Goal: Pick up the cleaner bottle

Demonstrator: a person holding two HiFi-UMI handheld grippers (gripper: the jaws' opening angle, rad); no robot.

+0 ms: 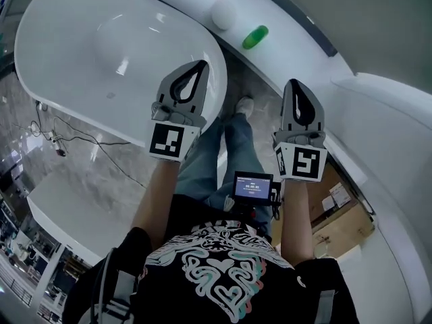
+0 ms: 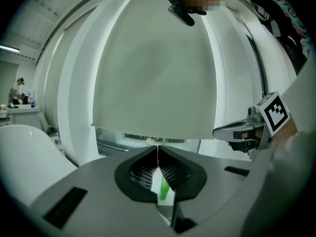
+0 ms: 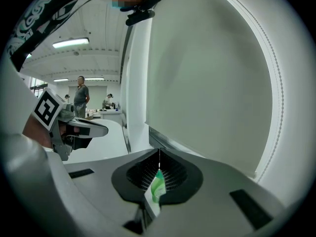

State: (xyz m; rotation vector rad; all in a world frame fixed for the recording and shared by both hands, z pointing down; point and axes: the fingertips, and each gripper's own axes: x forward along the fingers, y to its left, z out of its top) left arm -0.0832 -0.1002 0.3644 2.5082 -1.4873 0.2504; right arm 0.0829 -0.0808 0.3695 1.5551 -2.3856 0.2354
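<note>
Head view: cleaner bottle (image 1: 255,37) lying on its side on a curved white ledge (image 1: 297,42), near a round white knob (image 1: 223,13), well ahead of both grippers and touched by neither. Left gripper (image 1: 201,67) with fingers pressed together, nothing between them; right gripper (image 1: 295,84) likewise closed and empty. Seen in both gripper views only as a green sliver far beyond the closed tips.

Probably light, being small, green and plastic; smooth skin likely slippery, walls likely to give a little under pressure. Prone to rolling while on its side, so best taken across the middle of the body, fingers set square to its long axis, not by the cap end. Needs the fingers opened first.

Ledge edge close on the near side of the bottle, dark strip just behind it: little room for a nudge either way. White bathtub (image 1: 61,59) crowding the left side. Open air above the ledge, so approach from above and in front looks freest.
</note>
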